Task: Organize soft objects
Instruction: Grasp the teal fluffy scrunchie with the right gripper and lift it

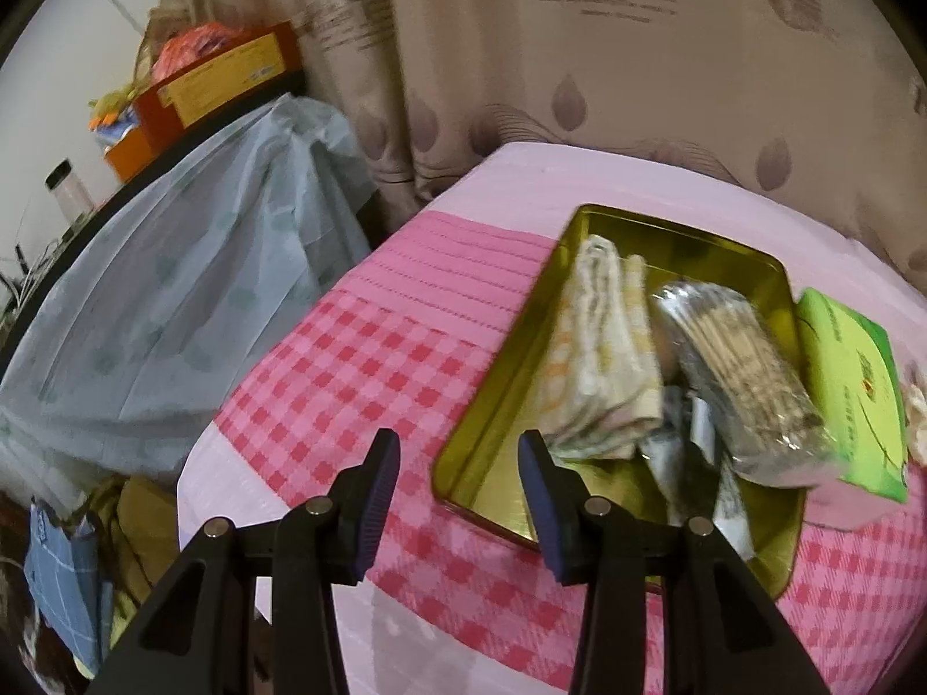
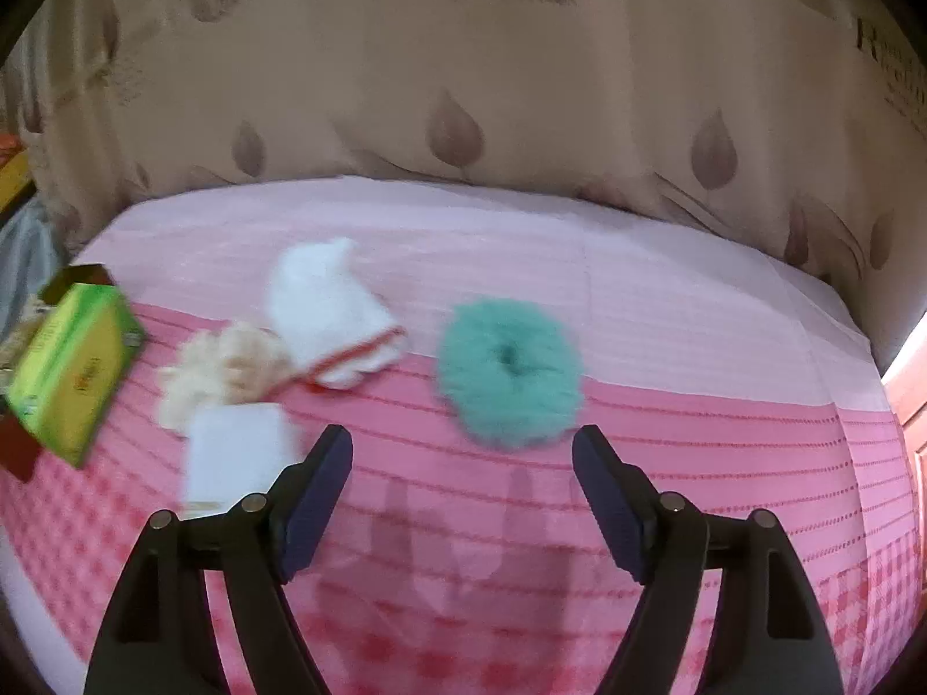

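- At my far left, off the bed, I see a pale grey plastic cover (image 1: 191, 301) draped over furniture, with an orange box (image 1: 226, 78) on top behind it.
- My left gripper (image 1: 459, 452) is open with nothing between its pads, hanging over the pink checked bedspread (image 1: 359, 359) just beside the near left corner of the gold tin tray (image 1: 498, 405).
- In the tray lie a folded pale cloth (image 1: 602, 359) and a clear-wrapped bundle (image 1: 741, 382); what sits between them is blurred.
- A green tissue box (image 1: 851, 382) leans on the tray's right edge, partly hiding its rim.
- Further right on the bedspread lie a cream fluffy item (image 2: 226, 370), a white square (image 2: 237, 452) and a white sock with red trim (image 2: 330, 313), touching one another.
- My right gripper (image 2: 462, 452) is spread wide and empty; the teal fluffy ring (image 2: 510, 370) lies just beyond its tips, apart from the sock.
- A patterned curtain (image 2: 463, 87) closes off the bed's far edge.
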{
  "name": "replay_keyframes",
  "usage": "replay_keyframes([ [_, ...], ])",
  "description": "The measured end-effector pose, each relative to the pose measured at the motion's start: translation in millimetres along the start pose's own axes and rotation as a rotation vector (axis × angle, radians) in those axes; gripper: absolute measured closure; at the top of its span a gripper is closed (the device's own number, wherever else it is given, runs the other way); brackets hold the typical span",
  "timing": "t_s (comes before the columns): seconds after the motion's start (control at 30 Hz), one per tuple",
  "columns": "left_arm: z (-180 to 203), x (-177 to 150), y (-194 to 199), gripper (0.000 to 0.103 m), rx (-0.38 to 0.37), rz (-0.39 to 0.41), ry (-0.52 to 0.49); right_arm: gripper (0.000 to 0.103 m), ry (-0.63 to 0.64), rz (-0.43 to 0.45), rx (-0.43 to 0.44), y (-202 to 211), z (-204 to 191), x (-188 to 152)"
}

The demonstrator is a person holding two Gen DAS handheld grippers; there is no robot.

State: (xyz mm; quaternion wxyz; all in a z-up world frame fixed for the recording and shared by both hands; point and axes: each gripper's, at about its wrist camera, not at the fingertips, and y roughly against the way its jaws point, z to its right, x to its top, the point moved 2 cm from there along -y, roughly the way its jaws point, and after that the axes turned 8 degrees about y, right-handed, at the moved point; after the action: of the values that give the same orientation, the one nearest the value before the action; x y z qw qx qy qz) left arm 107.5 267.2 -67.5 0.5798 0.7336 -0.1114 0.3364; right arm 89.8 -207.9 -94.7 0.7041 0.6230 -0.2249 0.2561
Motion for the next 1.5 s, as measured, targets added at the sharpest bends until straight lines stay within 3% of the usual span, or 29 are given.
replay_keyframes([
  [0.27, 48.9, -16.2, 30.6, 0.055, -0.062, 0.034, -0.147, 0.026, -0.002, -0.046, 0.004, -45.5, 19.4, 11.4],
  [0.63, 118.9, -28.9, 73.3, 0.055, -0.167, 0.095, -0.267, 0.027, 0.014, -0.058, 0.021, -73.0, 23.9, 24.4],
  [0.73, 134.7, -35.9, 79.6, 0.055, -0.185, 0.094, -0.295, 0.036, 0.010, -0.049, 0.024, -74.3, 25.9, 24.9],
  [0.83, 152.0, -46.0, 83.3, 0.055, -0.201, 0.093, -0.334, 0.053, 0.014, -0.039, 0.025, -71.8, 24.5, 23.3],
  [0.9, 165.0, -53.4, 85.3, 0.055, -0.225, 0.081, -0.364, 0.064, 0.018, -0.035, 0.036, -68.8, 22.9, 21.3],
  [1.0, 183.5, -62.4, 89.4, 0.055, -0.270, 0.057, -0.397, 0.070, 0.025, -0.034, 0.030, -63.6, 21.2, 16.3],
  [1.13, 214.1, -74.1, 95.9, 0.054, -0.346, 0.022, -0.438, 0.072, 0.007, -0.033, 0.027, -51.7, 22.5, 3.0],
  [1.37, 266.4, -87.3, 99.4, 0.054, -0.545, -0.167, -0.436, 0.072, -0.037, -0.038, 0.017, -21.6, 37.3, -35.0],
  [1.5, 290.1, -92.2, 99.6, 0.052, -0.597, -0.230, -0.431, 0.071, -0.048, -0.039, 0.015, -6.1, 43.9, -54.0],
])
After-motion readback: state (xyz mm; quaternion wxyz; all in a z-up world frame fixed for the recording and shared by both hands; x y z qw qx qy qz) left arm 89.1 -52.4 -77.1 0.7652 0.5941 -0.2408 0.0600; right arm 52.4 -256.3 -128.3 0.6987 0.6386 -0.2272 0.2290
